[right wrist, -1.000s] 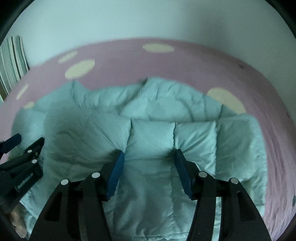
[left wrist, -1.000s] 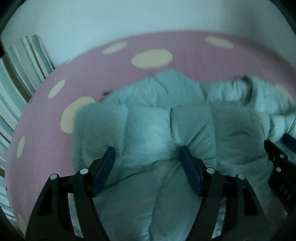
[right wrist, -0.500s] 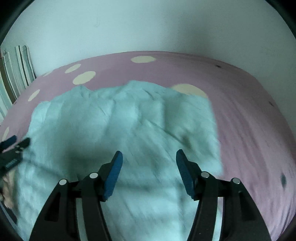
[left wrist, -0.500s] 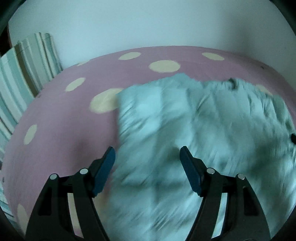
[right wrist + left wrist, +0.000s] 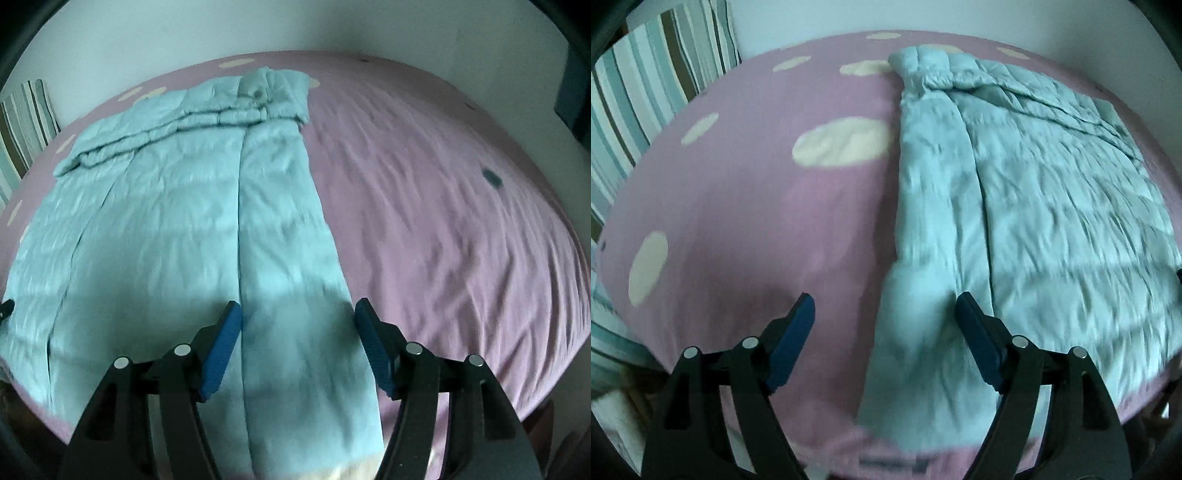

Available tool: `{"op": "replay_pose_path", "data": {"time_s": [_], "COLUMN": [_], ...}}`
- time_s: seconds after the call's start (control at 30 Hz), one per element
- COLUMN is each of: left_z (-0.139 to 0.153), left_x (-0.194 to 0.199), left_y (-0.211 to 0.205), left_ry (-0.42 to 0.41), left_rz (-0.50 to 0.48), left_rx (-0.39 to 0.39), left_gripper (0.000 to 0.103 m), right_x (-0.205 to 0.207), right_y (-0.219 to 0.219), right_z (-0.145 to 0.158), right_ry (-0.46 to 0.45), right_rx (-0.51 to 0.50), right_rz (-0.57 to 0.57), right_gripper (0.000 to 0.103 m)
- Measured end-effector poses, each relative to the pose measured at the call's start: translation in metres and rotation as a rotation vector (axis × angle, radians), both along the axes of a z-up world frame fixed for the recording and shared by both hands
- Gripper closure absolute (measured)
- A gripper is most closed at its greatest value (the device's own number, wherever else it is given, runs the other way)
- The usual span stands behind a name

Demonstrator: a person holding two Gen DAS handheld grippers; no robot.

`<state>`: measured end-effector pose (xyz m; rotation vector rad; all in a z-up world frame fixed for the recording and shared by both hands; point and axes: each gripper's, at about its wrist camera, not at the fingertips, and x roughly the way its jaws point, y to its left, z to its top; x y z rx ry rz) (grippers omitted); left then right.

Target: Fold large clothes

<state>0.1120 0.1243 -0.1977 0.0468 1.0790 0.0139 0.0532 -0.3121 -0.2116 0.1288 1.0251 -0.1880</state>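
I see the pale blue-green quilted garment (image 5: 1034,206) spread flat and long on the pink bed, padded and creased, stitched in crosswise bands with lengthwise seams running away from me. Its near hem lies below and between the fingers of my left gripper (image 5: 884,325), the left edge running straight ahead from there, while most of the body stretches off to that gripper's right. Under my right gripper (image 5: 297,332) one seam starts just by the left finger, and the right edge passes up ahead. At the far end the fabric bunches into a rumpled ridge (collar or hood, I cannot tell).
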Motion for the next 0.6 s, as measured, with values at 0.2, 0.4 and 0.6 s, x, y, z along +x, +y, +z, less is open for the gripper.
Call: {"op": "replay_pose_path", "data": {"time_s": [0.2,0.4,0.6], "left_z": [-0.016,-0.012,-0.007], "left_x": [-0.017,-0.021,-0.027], "left_y": [0.008,-0.006,-0.009], "left_ry": [0.014,-0.012,-0.025], "left_rz": [0.032,-0.031,-0.053], "left_rx": [-0.106,-0.094,-0.133], "left_gripper": [0.025,0.057,0.095], "right_x": [-0.024,-0.036,-0.039], "right_y": [0.002,0.007,0.017], "right_z": [-0.007,-0.008,-0.003], "right_ry": [-0.013,-0.02,-0.033], "right_rx": [0.028,0.061,0.062], "right_rz": [0.002,0.013,0.037], "right_gripper": [0.039,0.061,0.09]}}
